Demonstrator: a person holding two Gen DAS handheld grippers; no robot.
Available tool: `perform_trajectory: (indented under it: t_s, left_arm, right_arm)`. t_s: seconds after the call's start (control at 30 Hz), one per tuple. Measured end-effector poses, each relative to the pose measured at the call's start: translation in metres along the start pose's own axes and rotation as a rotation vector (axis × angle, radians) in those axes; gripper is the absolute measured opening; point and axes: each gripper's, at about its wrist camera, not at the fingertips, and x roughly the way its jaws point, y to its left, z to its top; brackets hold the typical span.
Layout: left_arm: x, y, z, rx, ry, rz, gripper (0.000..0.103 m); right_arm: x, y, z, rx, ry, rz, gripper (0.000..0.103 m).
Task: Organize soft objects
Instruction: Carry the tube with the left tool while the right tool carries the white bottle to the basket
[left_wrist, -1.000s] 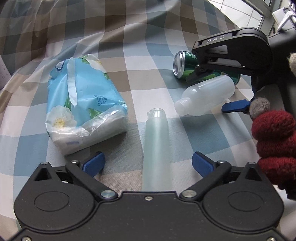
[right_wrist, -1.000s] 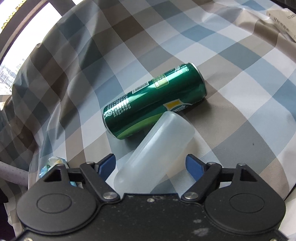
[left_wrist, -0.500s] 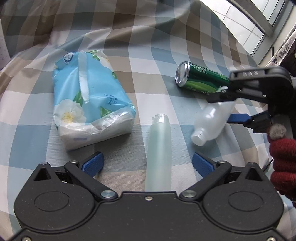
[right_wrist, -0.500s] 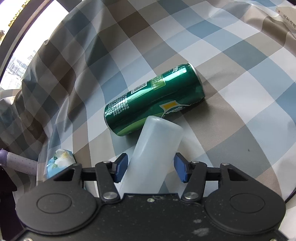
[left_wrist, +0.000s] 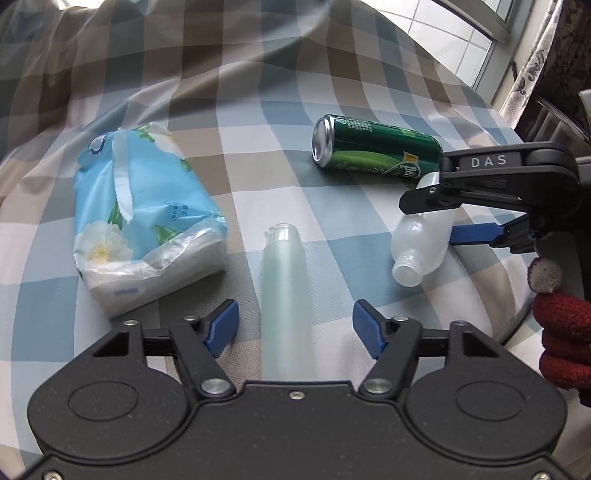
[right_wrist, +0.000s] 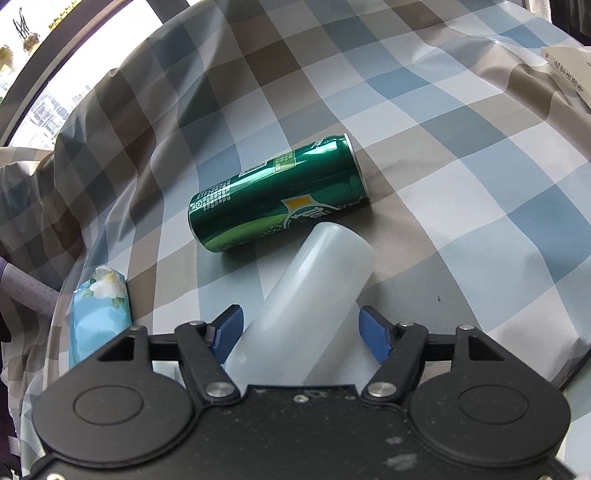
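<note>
Left view: your left gripper (left_wrist: 293, 326) has just been narrowing around the green tube (left_wrist: 286, 295) lying on the checked cloth (left_wrist: 258, 122), fingers not yet touching it; its base is hidden under the gripper. Right view: your right gripper (right_wrist: 301, 328) has just been opening, fingers loose around the white bottle (right_wrist: 314, 295) against the can (right_wrist: 277, 199), its neck hidden here.

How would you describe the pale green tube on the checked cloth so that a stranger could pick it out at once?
Start at the checked cloth. Between the blue flowered tissue pack and the clear plastic bottle lies a pale green tube, its lower end between the left gripper jaws. It alone is slim, frosted and mint-coloured; the green can is dark and shiny.
</note>
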Motion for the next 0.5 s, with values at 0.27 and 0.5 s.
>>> perform_trajectory:
  t_s: [0.27, 0.5]
  left_arm:
    - [0.004, 0.003, 0.007, -0.015, -0.016, -0.02, 0.027]
    - [-0.004, 0.012, 0.004, -0.067, -0.029, -0.019, 0.027]
  right_arm:
    - [0.006, 0.011, -0.005, -0.046, 0.002, -0.002, 0.066]
    - [-0.004, 0.015, -0.008, -0.103, -0.03, 0.071, 0.051]
